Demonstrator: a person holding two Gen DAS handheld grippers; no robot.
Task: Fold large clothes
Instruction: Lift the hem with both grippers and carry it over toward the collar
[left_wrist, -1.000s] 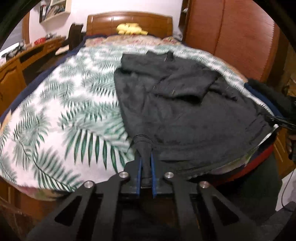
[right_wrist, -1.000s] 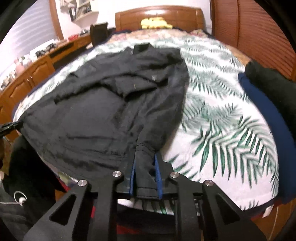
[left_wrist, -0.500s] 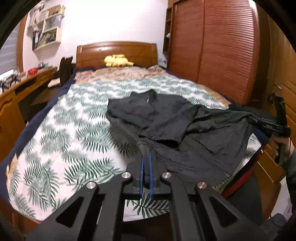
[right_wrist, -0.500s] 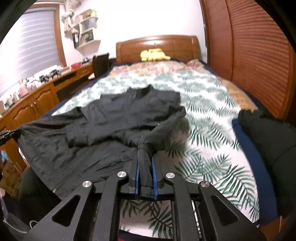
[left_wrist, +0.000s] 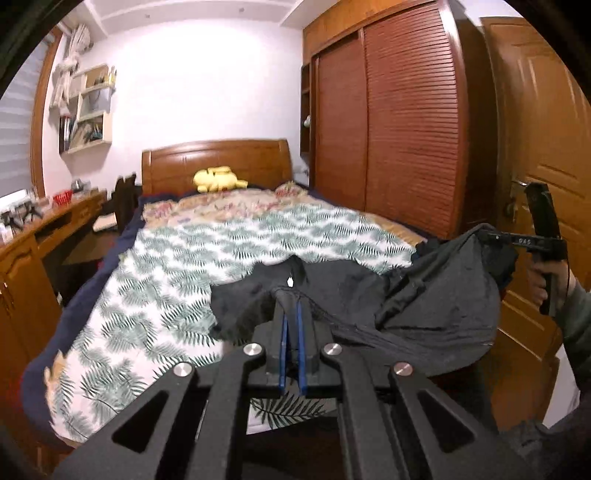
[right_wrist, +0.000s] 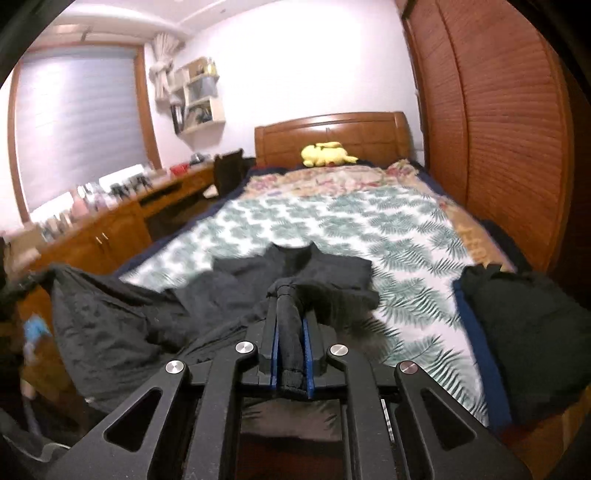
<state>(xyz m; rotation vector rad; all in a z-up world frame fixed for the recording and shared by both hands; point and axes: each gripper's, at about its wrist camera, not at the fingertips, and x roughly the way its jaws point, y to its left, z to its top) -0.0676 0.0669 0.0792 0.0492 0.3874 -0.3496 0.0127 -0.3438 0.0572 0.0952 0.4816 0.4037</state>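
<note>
Black cloth fills the near part of both views: a large black garment (left_wrist: 436, 302) hangs lifted between the two grippers, its far part with the collar lying on the leaf-print bedspread (left_wrist: 159, 280) near the foot of the bed.

Going from the left of the left wrist view, a wooden desk (left_wrist: 44, 229) runs along the wall with a wall shelf (left_wrist: 86, 110) above it, then the bed with its wooden headboard (left_wrist: 214, 162) and a yellow plush toy (left_wrist: 218, 179) at the pillow end. In the middle, the left gripper (left_wrist: 291, 332) has its blue-lined jaws clamped tight on a bunched corner of the garment. Farther right stands the slatted wardrobe (left_wrist: 406, 129), and at the far right a hand (left_wrist: 546, 280) holds the right gripper (left_wrist: 491, 236), which pinches the other corner, so the fabric sags between the two.

In the right wrist view, the cloth stretches from the left edge, above the desk side, to the centre, where the right gripper's (right_wrist: 291, 332) jaws are closed narrow on a rolled wad of black fabric. To its right a dark pile of other clothes (right_wrist: 517, 332) sits on the bed's edge by the wardrobe.
</note>
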